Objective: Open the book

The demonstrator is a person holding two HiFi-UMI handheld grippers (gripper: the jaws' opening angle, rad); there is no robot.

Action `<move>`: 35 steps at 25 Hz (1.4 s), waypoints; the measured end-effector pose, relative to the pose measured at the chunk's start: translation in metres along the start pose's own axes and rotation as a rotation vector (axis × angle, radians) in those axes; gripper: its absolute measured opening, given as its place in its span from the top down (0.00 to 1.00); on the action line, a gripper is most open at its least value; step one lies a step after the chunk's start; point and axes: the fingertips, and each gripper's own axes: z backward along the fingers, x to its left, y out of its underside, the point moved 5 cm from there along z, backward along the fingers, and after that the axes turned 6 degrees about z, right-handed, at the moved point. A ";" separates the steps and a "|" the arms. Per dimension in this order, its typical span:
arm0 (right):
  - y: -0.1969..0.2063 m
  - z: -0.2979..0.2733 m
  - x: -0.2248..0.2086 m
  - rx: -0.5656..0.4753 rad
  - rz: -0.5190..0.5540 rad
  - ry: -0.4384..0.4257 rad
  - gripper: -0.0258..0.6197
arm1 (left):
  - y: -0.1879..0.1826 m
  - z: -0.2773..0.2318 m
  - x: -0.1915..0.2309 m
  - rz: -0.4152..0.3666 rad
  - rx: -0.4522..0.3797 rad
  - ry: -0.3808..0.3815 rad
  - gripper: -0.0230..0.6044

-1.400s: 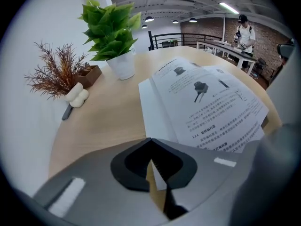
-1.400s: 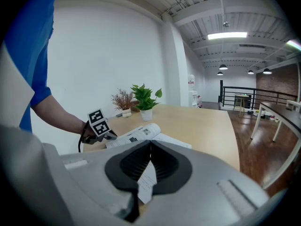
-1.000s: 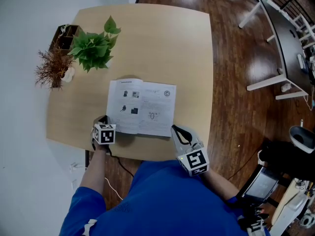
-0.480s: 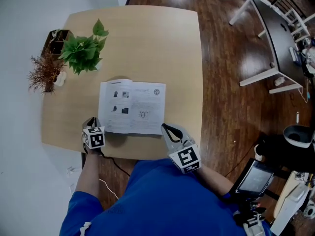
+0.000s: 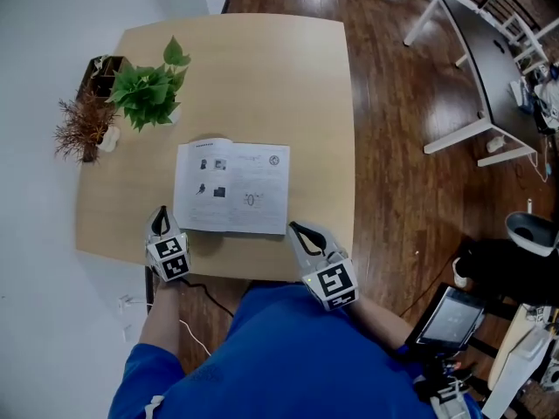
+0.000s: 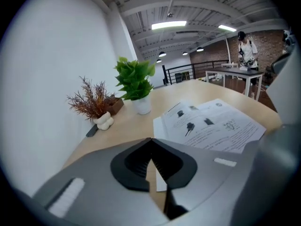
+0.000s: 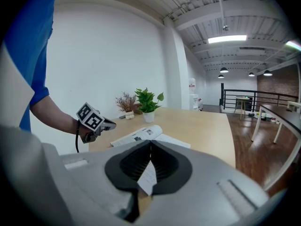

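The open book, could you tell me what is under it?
The book lies open and flat on the wooden table; whatever might be beneath its pages is covered.

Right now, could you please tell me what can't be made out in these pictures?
- Print on the book: too small to read in both the head view and the left gripper view.
- Book's near edge: in the left gripper view, hidden behind the left gripper.
- Contents of the dark box: in the head view, too small and too dark to tell.
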 end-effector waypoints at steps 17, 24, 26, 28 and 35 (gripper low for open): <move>0.015 0.115 0.036 -0.126 0.064 -0.058 0.96 | -0.029 0.196 -0.145 0.102 -0.371 0.265 0.95; 0.040 0.182 0.049 -0.156 0.054 -0.036 0.96 | -0.010 0.265 -0.184 0.117 -0.419 0.293 0.95; 0.040 0.201 0.053 -0.178 0.043 -0.035 0.96 | -0.006 0.286 -0.195 0.122 -0.434 0.303 0.95; 0.040 0.217 0.056 -0.203 0.025 -0.031 0.96 | -0.003 0.306 -0.205 0.125 -0.440 0.311 0.95; 0.053 0.248 0.078 -0.247 0.038 -0.066 0.96 | 0.011 0.360 -0.227 0.111 -0.463 0.318 0.95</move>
